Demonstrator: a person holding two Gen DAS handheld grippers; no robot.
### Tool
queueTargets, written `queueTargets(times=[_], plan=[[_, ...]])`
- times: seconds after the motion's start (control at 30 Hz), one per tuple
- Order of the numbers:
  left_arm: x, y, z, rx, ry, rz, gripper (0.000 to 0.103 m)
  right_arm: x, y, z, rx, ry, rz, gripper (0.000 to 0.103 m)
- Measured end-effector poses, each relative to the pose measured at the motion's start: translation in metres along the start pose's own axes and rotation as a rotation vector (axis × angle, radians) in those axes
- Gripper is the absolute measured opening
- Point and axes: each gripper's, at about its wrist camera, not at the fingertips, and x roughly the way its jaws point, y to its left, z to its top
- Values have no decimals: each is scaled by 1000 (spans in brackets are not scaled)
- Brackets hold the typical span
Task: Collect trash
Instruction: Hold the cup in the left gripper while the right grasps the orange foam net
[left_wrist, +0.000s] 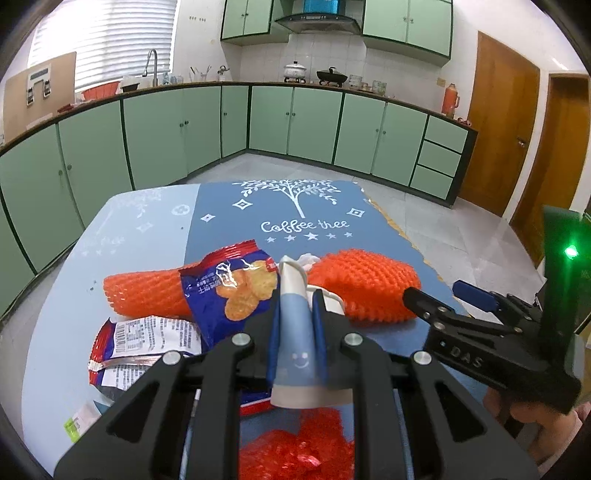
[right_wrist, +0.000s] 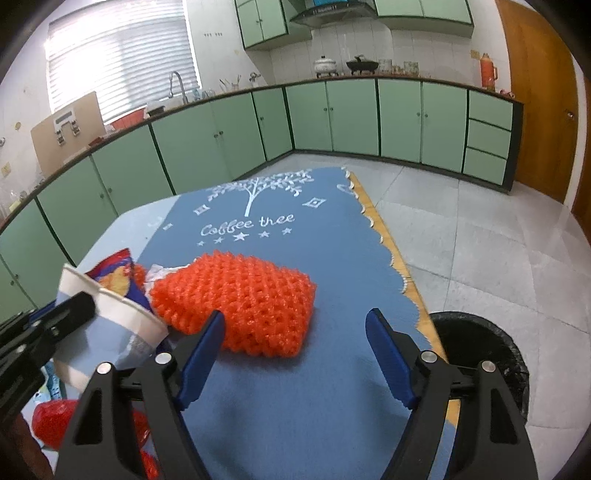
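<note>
My left gripper (left_wrist: 297, 310) is shut on a squashed blue-and-white paper cup (left_wrist: 295, 332), held just above the table; the cup (right_wrist: 107, 332) also shows at the left of the right wrist view. On the blue tablecloth (right_wrist: 295, 387) lies an orange foam fruit net (right_wrist: 240, 302), seen too in the left wrist view (left_wrist: 369, 284). A second orange net (left_wrist: 142, 291) lies left, under a blue snack wrapper (left_wrist: 236, 284). My right gripper (right_wrist: 295, 325) stands open just short of the right-hand net, nothing between its fingers. It appears at the right of the left wrist view (left_wrist: 439, 291).
Another wrapper (left_wrist: 144, 336) and red crumpled plastic (left_wrist: 295, 446) lie near the table's front. A black-lined trash bin (right_wrist: 484, 354) stands on the tiled floor right of the table. Green kitchen cabinets (right_wrist: 332, 114) run along the far walls.
</note>
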Motion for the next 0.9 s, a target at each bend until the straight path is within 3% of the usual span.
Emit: queueTargets(times=[0.07, 0.13, 0.2, 0.37, 0.7, 0.9], plan=[[2, 3, 0, -6, 5, -6, 15, 10, -1, 2, 11, 25, 12, 74], [4, 6, 0, -8, 10, -9, 15, 18, -1, 3, 14, 52, 24, 66], [5, 7, 1, -10, 13, -15, 15, 25, -1, 3, 18, 80, 53, 42], [3, 5, 1, -5, 8, -22, 15, 28, 2, 1, -6, 105, 103, 2], [-13, -8, 5, 11, -22, -41, 15, -20, -6, 8, -8, 21, 129, 0], [-21, -21, 7, 26, -32, -68, 15, -53, -21, 10, 4, -23, 96, 0]])
